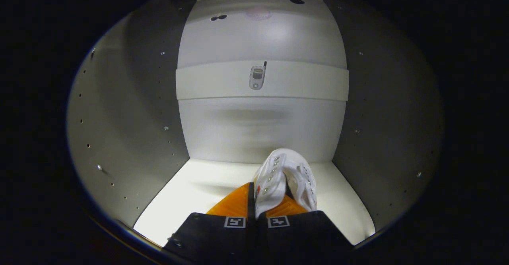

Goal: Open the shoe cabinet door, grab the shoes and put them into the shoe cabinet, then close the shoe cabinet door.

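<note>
Inside the shoe cabinet (127,110), the gripper (265,201) is pinching a white shoe (284,177), lowering it onto the floor panel (206,185); release likely follows.

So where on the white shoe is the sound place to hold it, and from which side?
By the laced upper, from the cabinet's open front. The white shoe points toe-first at the back panel, so its eyelet flaps face the tongs. They pinch together, and the orange fingers are already shut on them, above the bottom shelf.
</note>
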A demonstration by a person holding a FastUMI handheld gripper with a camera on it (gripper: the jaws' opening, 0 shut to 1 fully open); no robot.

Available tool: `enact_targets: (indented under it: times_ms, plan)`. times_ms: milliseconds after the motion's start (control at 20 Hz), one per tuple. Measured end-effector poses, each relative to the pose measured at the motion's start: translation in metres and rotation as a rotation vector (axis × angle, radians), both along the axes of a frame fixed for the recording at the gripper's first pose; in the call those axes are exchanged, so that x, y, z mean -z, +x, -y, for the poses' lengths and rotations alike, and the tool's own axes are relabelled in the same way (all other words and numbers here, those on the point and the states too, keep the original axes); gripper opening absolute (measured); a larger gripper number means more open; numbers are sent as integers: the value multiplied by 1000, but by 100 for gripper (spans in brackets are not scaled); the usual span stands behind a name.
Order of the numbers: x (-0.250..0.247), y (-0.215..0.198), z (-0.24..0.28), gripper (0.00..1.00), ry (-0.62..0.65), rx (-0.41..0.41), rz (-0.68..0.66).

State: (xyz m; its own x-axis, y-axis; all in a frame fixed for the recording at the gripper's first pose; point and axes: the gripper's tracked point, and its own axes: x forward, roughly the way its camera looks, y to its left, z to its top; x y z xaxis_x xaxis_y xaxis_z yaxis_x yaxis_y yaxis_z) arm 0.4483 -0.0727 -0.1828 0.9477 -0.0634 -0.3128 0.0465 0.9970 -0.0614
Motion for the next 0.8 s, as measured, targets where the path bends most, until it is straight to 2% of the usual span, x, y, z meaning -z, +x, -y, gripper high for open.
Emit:
enact_targets:
  times_ms: [250,300,400,500,700,800]
  plan:
    - [2,-8,-9,16,15,-16,-8]
    - [1,-9,-12,29,13,-25,-4]
    - [-2,-16,-17,36,24,-29,8]
    - [-2,-19,-18,39,36,-15,22]
    - [-12,-35,-27,96,64,-20,58]
    - [-16,-45,-30,96,56,-14,59]
